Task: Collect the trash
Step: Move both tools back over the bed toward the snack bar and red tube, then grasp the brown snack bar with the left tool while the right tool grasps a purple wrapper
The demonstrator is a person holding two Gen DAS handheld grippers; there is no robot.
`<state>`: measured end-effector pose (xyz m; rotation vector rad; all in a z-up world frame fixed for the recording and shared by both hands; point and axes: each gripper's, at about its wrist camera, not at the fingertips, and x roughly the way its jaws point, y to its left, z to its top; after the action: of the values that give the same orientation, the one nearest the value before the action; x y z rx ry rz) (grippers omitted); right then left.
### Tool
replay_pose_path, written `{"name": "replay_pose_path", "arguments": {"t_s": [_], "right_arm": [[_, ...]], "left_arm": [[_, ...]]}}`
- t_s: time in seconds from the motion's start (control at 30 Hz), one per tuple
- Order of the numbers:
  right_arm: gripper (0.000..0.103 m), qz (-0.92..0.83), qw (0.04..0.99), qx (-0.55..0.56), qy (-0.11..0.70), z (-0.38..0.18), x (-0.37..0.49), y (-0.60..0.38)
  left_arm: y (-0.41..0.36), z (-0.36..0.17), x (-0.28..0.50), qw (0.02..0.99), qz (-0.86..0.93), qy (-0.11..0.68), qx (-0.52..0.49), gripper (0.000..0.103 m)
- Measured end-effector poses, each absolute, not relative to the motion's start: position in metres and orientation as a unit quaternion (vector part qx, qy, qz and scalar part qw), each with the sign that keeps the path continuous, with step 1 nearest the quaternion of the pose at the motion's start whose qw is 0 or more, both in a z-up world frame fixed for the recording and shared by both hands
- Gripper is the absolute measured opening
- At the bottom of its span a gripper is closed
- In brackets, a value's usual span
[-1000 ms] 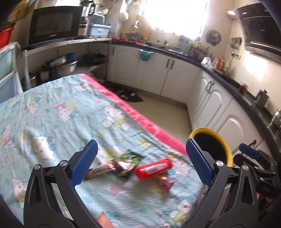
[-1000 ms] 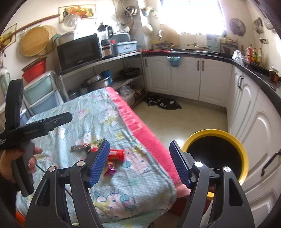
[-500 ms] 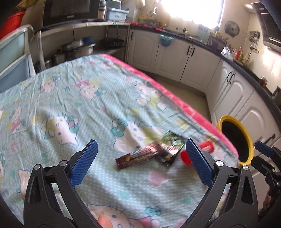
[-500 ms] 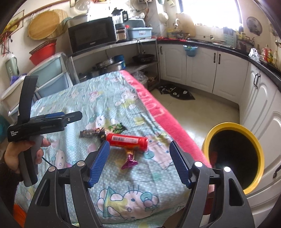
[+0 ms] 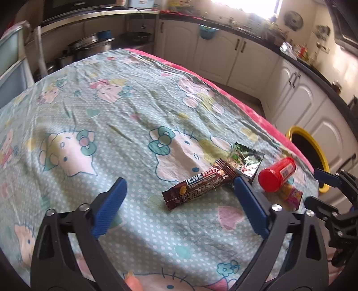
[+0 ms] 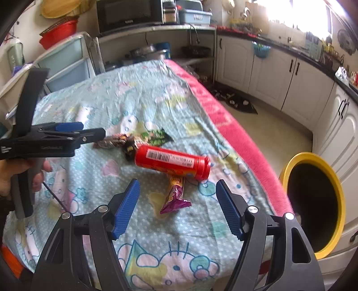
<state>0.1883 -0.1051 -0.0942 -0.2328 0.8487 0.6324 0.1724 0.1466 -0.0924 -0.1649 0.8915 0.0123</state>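
With both sets of jaws wide and empty, the left gripper (image 5: pixel 179 199) wants to straddle the chocolate bar (image 5: pixel 198 187) mid-frame squarely, while the right gripper (image 6: pixel 177 207) takes the purple wrapper (image 6: pixel 175 197).

Daylight floods in through a blown-out window (image 5: pixel 252 4) at the far wall; glare washes the right-hand cabinets (image 6: pixel 344 125). Strong fisheye bending, dark vignette at the corners. Slight motion blur across both views. Soft shadows lie on the tablecloth (image 5: pixel 111 125).
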Motion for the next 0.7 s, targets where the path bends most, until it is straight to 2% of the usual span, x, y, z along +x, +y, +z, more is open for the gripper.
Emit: {"name": "replay_pose_path", "arguments": {"t_s": [0.1, 0.17, 0.33, 0.43, 0.6, 0.7], "right_arm": [[0.067, 0.301, 0.85, -0.107, 0.419, -0.106, 0.194, -0.102], [0.061, 0.3, 0.845, -0.104, 0.43, -0.113, 0.198, -0.101], [0.039, 0.301, 0.834, -0.091, 0.453, -0.126, 0.206, -0.102], [0.03, 0.301, 0.833, -0.087, 0.455, -0.126, 0.206, -0.106], [0.027, 0.307, 0.831, -0.083, 0.456, -0.123, 0.2, -0.112], [0.027, 0.312, 0.831, -0.083, 0.454, -0.119, 0.195, -0.115]], "left_arm": [[0.145, -0.097, 0.176, 0.897, -0.014, 0.436, -0.068, 0.077], [0.143, -0.1, 0.179, 0.895, -0.027, 0.442, -0.055, 0.072], [0.134, -0.108, 0.186, 0.888, -0.056, 0.455, -0.027, 0.061], [0.131, -0.114, 0.19, 0.883, -0.066, 0.463, -0.018, 0.051], [0.133, -0.116, 0.192, 0.881, -0.067, 0.468, -0.012, 0.034], [0.135, -0.115, 0.191, 0.88, -0.06, 0.472, -0.007, 0.028]]}}
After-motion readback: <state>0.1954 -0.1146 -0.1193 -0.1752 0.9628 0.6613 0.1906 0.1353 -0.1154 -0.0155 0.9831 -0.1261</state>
